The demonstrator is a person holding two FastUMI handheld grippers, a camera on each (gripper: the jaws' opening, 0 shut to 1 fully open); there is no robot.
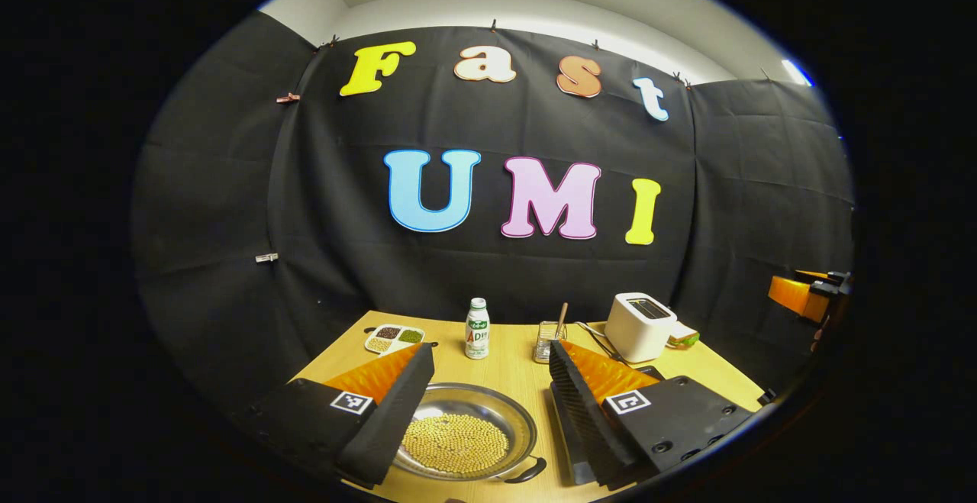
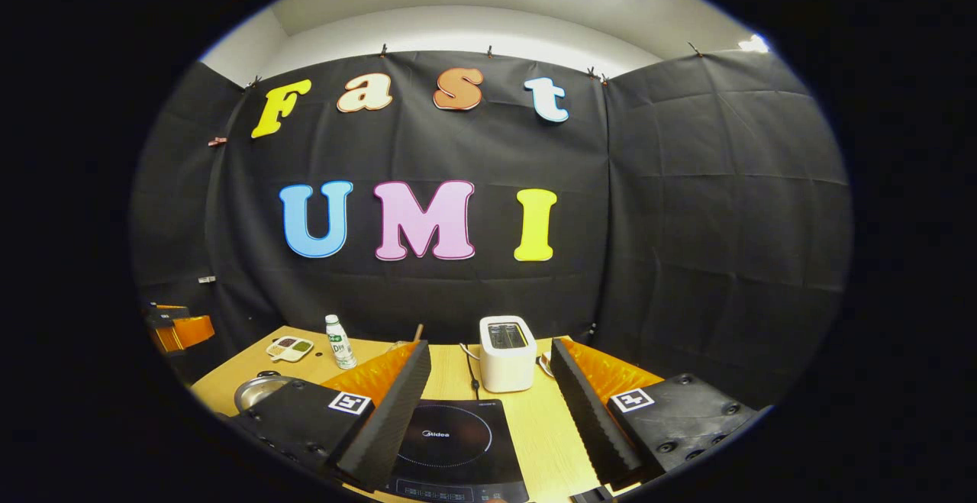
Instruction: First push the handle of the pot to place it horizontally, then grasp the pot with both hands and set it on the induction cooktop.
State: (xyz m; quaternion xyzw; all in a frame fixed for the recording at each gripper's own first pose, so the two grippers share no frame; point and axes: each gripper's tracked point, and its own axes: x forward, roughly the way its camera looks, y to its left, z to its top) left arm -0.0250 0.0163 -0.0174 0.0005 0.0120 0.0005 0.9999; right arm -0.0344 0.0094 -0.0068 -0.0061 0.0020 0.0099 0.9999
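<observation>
A shallow steel pot [image 1: 488,404] holding yellow beans sits on the wooden table, low between my left gripper's fingers. One black loop handle [image 1: 528,472] shows at its near right rim; the left rim is hidden behind a finger. My left gripper [image 1: 491,353] hovers open above the pot, touching nothing. In the right gripper view, the black induction cooktop [image 2: 456,438] lies just ahead of my right gripper [image 2: 490,349], which is open and holds nothing. The pot [image 2: 256,390] shows at the left of that view, beside the cooktop.
A white toaster [image 2: 507,352] with a cord stands behind the cooktop. A small bottle [image 1: 477,329], a divided dish of grains [image 1: 393,337] and a glass with a stick [image 1: 548,339] line the table's back edge. Black cloth walls close the booth.
</observation>
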